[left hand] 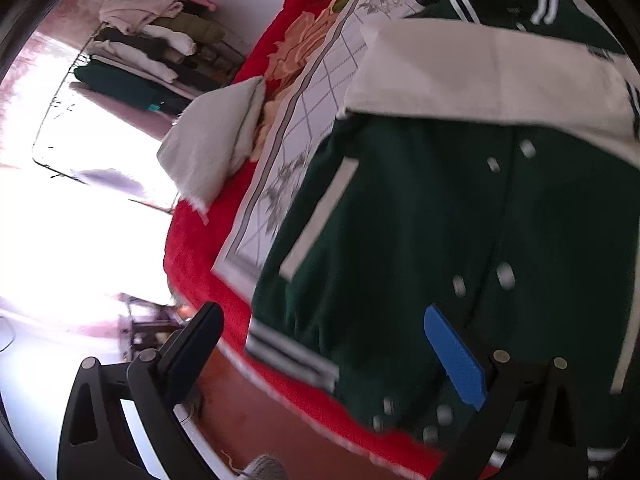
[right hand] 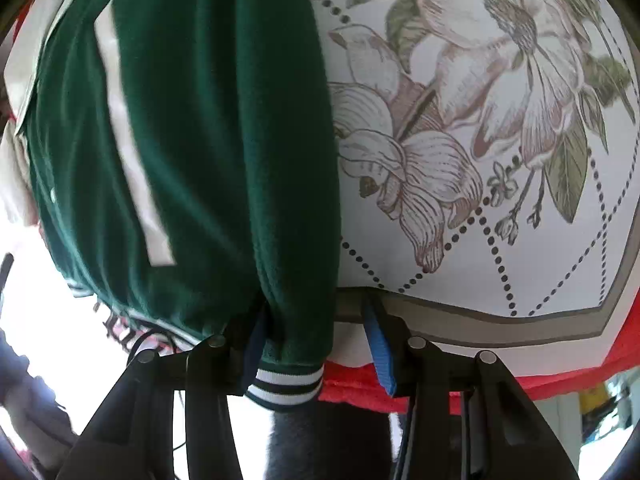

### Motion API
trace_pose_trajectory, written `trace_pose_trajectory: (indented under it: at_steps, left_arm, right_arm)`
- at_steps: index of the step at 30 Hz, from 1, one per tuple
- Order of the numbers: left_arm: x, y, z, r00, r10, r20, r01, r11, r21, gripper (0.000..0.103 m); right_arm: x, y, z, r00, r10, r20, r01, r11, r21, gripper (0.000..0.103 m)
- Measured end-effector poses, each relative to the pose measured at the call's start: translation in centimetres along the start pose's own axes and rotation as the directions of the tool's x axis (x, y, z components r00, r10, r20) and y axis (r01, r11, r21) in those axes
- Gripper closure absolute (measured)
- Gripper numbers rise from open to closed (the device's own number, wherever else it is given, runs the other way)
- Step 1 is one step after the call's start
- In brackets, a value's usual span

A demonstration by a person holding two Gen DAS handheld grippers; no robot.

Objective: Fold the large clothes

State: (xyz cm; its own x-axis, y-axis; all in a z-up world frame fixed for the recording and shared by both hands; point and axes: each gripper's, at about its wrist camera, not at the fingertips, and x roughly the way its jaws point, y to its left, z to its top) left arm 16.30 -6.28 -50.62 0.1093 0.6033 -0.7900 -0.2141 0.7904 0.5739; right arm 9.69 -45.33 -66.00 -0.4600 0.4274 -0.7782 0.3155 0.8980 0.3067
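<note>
A dark green varsity jacket (left hand: 440,220) lay spread on a white sheet printed with flowers (right hand: 500,128), which itself covered a red blanket (left hand: 200,256) on the bed. One cream sleeve (left hand: 480,80) was folded across the jacket's chest, and the row of snap buttons ran down its front toward the striped hem (left hand: 288,352) near the bed's edge. The left gripper (left hand: 332,360) hung above that hem with its fingers spread wide and nothing between them, the blue-padded finger (left hand: 456,356) over the green cloth and the dark one out past the bed's edge. In the right wrist view the right gripper (right hand: 316,344) sat at the sheet's near edge with its fingers parted; the jacket's striped cuff (right hand: 286,386) lay between them, and the pads seemed not to press on it, though blur made that hard to judge. A folded white cloth (left hand: 212,144) rested on the blanket by the bed's far edge, and a rack of stacked clothes (left hand: 152,48) stood beyond against the wall.
</note>
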Motion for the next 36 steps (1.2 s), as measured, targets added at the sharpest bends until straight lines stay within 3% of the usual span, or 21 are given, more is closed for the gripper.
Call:
trace_pose_trajectory:
  at_steps: [4,7,11,13,15,16,18,21,25,30,36]
  left_arm:
    - [-3.3,-0.9,-3.0,0.999,-0.005,-0.043,0.004,1.0,-0.015,0.0]
    - [-5.1,-2.3,-4.9,0.998,-0.029,-0.061,0.027,0.999,-0.02,0.0]
    - [-6.0,-7.9,-6.8,0.994,-0.068,-0.089,0.072,0.997,0.037,0.0]
    - [-7.6,-12.6,-7.9,0.997,-0.059,-0.048,0.065,0.99,0.121,0.0]
    - [-9.9,-17.6,-9.3,0.998,-0.023,0.051,0.009,0.967,0.253,0.0]
    - [-11.4,-21.1,-10.5,0.989,0.018,0.149,-0.069,0.935,0.348,0.0]
    - [-13.0,-25.5,-11.9,0.97,0.026,0.241,-0.134,0.887,0.442,0.0]
    - [-13.7,-31.1,-13.8,0.963,-0.012,0.268,-0.135,0.842,0.523,0.0]
    - [-10.3,-34.5,-14.1,0.959,0.069,0.276,-0.216,0.806,0.551,0.0]
    - [-8.4,-33.4,-12.1,0.951,0.12,0.285,-0.252,0.836,0.488,0.0]
    - [-6.2,-29.0,-10.1,0.954,0.176,0.244,-0.266,0.873,0.408,0.0]
  right_arm:
    - [-3.6,0.5,-0.4,0.999,0.011,-0.036,-0.015,0.993,-0.118,0.047]
    - [-6.0,-1.7,-2.4,0.999,0.001,-0.046,-0.008,0.989,-0.149,0.045]
    - [-8.4,-5.9,-3.3,1.0,0.0,-0.026,-0.003,0.991,-0.131,0.045]
    - [-9.1,-8.7,-3.1,1.0,-0.023,0.002,0.023,0.995,-0.095,0.044]
    - [-9.6,-11.8,-2.7,0.998,-0.052,0.027,0.053,0.998,-0.036,0.044]
    - [-10.0,-14.0,-2.5,0.998,-0.047,0.04,0.046,0.999,0.016,0.044]
    - [-10.7,-16.6,-0.6,0.998,-0.03,0.053,0.025,0.994,0.106,0.044]
    - [-12.4,-20.4,1.1,0.996,-0.032,0.089,0.013,0.979,0.201,0.044]
    - [-15.0,-22.0,2.2,0.988,-0.048,0.146,0.014,0.974,0.226,0.044]
    - [-16.5,-22.3,3.1,0.984,-0.015,0.175,-0.028,0.97,0.241,0.044]
    - [-15.2,-18.9,4.4,0.982,0.042,0.182,-0.084,0.97,0.228,0.044]
